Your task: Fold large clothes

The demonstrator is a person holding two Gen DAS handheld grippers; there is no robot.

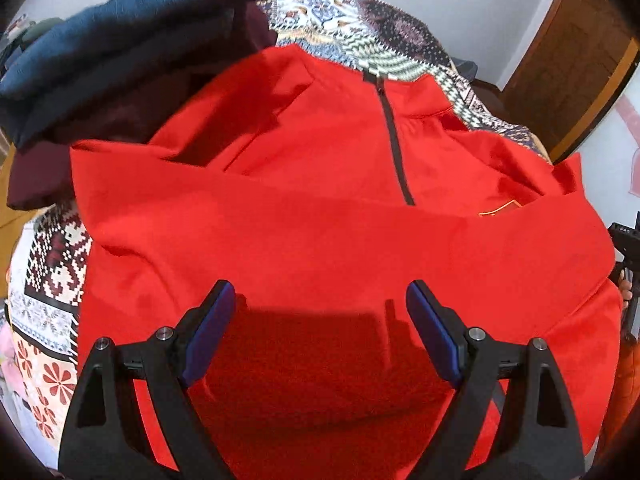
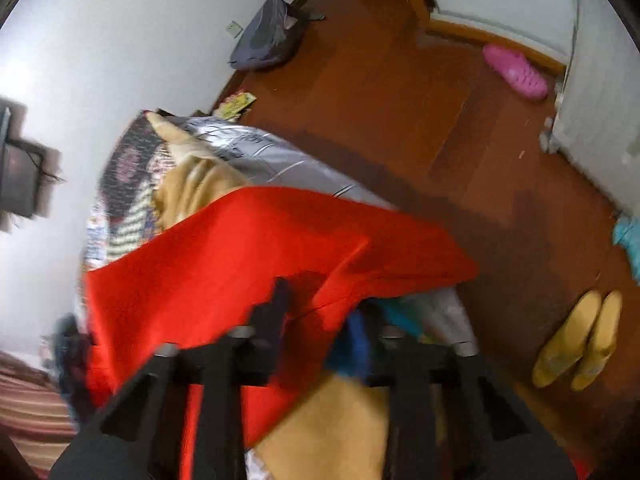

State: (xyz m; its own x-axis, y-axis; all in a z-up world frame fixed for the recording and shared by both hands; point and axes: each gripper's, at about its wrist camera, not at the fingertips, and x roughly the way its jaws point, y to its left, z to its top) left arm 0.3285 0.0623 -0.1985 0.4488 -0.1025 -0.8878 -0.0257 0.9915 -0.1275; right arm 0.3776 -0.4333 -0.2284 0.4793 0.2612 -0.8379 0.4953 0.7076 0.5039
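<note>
A red zip-neck top point(image 1: 320, 200) lies front up on a patterned bedspread point(image 1: 52, 280), its lower part folded up across the chest. My left gripper point(image 1: 320, 300) hovers over the near part of the top, jaws wide open and empty. In the blurred right wrist view, my right gripper point(image 2: 320, 312) has red fabric point(image 2: 240, 264) draped between and over its fingers; the jaws stand fairly close together with the cloth between them. A small part of the right gripper shows at the right edge of the left wrist view point(image 1: 626, 248).
A pile of dark blue and maroon clothes point(image 1: 120, 60) sits at the far left of the bed. A tan garment point(image 2: 192, 176) and silver cloth point(image 2: 280, 160) lie on the bed. On the wooden floor are yellow slippers point(image 2: 576, 344), a pink shoe point(image 2: 516, 72) and a dark bag point(image 2: 268, 36).
</note>
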